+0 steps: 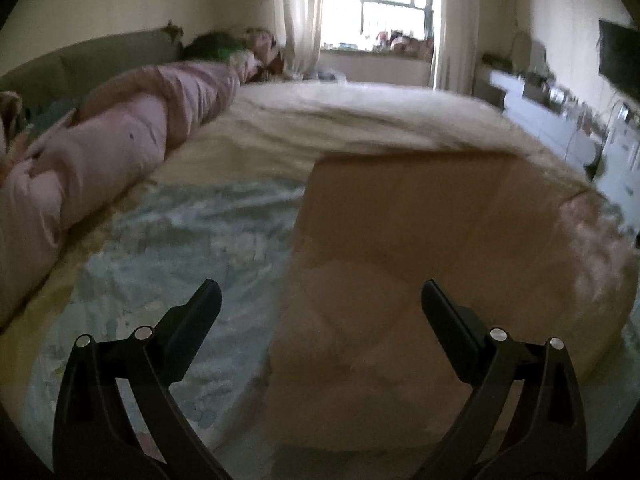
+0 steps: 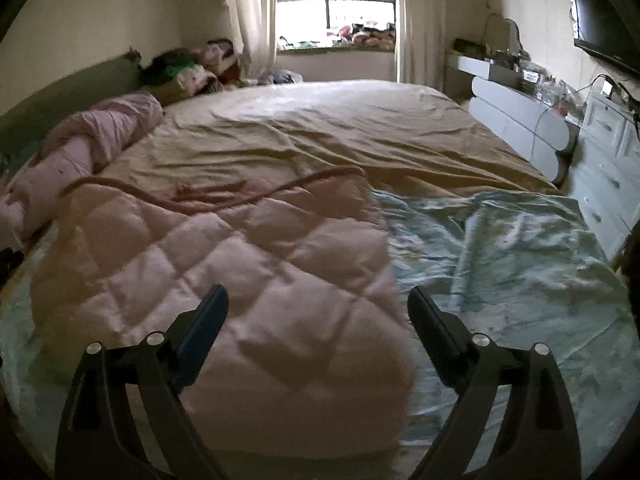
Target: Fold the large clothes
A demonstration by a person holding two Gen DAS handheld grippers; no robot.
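A pale pink quilted garment (image 2: 224, 280) lies folded flat on the bed, its far edge showing a darker pink trim. In the left wrist view it (image 1: 420, 248) fills the right half, blurred. My left gripper (image 1: 320, 296) is open and empty, just above the garment's left edge. My right gripper (image 2: 318, 300) is open and empty, over the garment's near right edge. Neither gripper touches the cloth as far as I can see.
The bed carries a tan sheet (image 2: 320, 132) and a light blue patterned sheet (image 2: 500, 260). A rolled pink duvet (image 2: 80, 148) lies along the left side by the green headboard (image 1: 80, 60). White drawers (image 2: 608, 168) stand right of the bed. A window (image 2: 336, 4) is at the far end.
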